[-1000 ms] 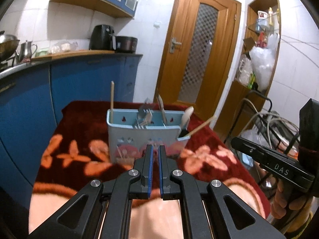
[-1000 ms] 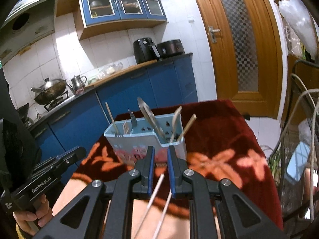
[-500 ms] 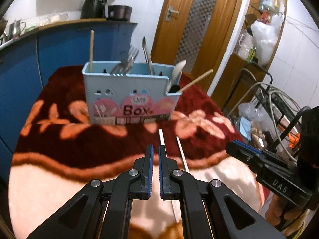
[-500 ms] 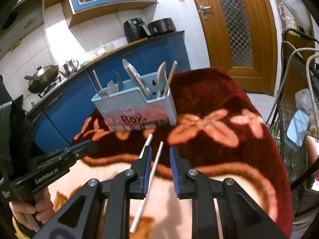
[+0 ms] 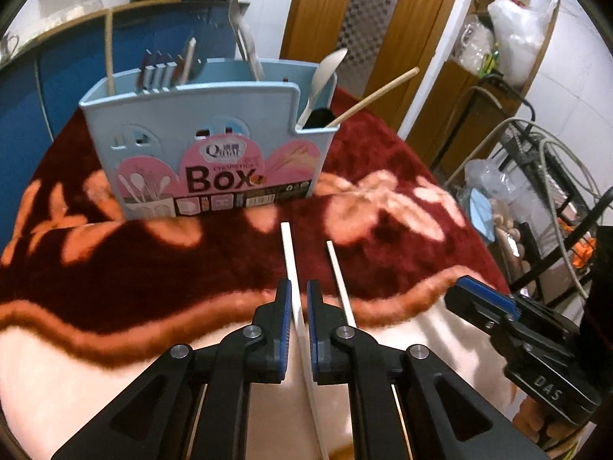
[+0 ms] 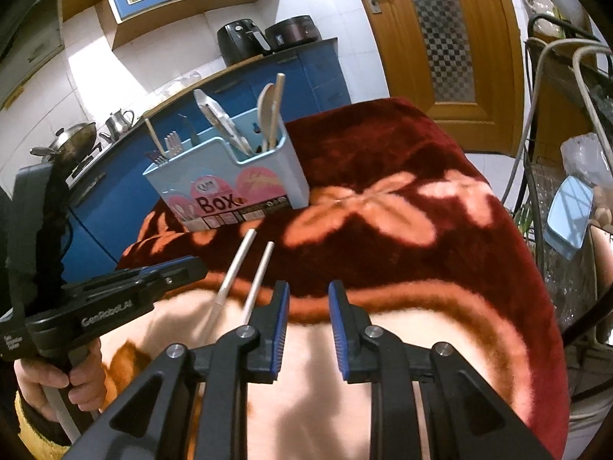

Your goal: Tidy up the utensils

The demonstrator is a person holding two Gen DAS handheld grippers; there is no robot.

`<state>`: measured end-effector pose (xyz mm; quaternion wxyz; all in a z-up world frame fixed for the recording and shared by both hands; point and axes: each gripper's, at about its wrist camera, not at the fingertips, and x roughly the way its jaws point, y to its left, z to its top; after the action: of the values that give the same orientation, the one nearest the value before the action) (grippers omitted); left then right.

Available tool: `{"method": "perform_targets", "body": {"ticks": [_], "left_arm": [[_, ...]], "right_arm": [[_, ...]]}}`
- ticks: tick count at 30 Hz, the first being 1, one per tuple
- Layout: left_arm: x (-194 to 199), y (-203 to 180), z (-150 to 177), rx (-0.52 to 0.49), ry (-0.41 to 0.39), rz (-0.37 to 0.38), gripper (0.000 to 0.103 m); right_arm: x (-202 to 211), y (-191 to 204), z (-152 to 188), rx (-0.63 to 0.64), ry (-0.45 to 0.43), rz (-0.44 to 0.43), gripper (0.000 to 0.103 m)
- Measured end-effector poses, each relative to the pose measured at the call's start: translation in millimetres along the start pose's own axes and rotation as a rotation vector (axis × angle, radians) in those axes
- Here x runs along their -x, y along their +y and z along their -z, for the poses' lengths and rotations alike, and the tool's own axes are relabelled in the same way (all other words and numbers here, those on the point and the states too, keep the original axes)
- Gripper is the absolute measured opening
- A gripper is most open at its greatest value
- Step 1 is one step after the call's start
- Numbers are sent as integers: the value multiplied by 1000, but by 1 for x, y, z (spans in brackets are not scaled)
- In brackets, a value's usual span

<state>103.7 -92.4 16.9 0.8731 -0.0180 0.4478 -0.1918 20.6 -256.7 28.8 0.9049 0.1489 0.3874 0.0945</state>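
A light blue utensil box marked "Box" stands on the red flowered blanket, holding forks, spoons, a knife and a wooden stick. It also shows in the right wrist view. Two white chopsticks lie on the blanket in front of it. My left gripper is low over the left chopstick, which runs between its nearly closed fingers. The other chopstick lies just right of it. My right gripper is open and empty, right of both chopsticks.
Blue kitchen cabinets and a counter with an air fryer stand behind the table. A wooden door is at the back right. A wire rack with cables and bags stands to the right of the table.
Both grippers have dropped lower and closer to the blanket. The left gripper now straddles the left chopstick. The right gripper has opened wider and shifted right of the chopsticks.
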Motion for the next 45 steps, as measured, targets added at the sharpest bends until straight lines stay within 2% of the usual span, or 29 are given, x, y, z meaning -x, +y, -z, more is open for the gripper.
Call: {"method": "perform_targets", "body": {"ticks": [6, 14, 23, 29, 37, 45], "left_arm": [[-19, -4, -10, -22, 47, -19, 8], [-37, -4, -21, -29, 125, -7, 8], [-51, 0, -27, -19, 177, 21, 8], [-52, 1, -29, -31, 184, 22, 8], [-43, 14, -23, 41, 139, 78, 7], [-4, 26, -16, 64, -3, 82, 6]], "right_arm": [[-3, -13, 0, -23, 4, 3, 24], [-9, -21, -1, -37, 15, 0, 24], [-14, -24, -1, -39, 30, 0, 24], [-16, -21, -2, -35, 38, 0, 24], [-14, -10, -3, -8, 40, -1, 24], [-14, 1, -6, 11, 51, -15, 24]]}}
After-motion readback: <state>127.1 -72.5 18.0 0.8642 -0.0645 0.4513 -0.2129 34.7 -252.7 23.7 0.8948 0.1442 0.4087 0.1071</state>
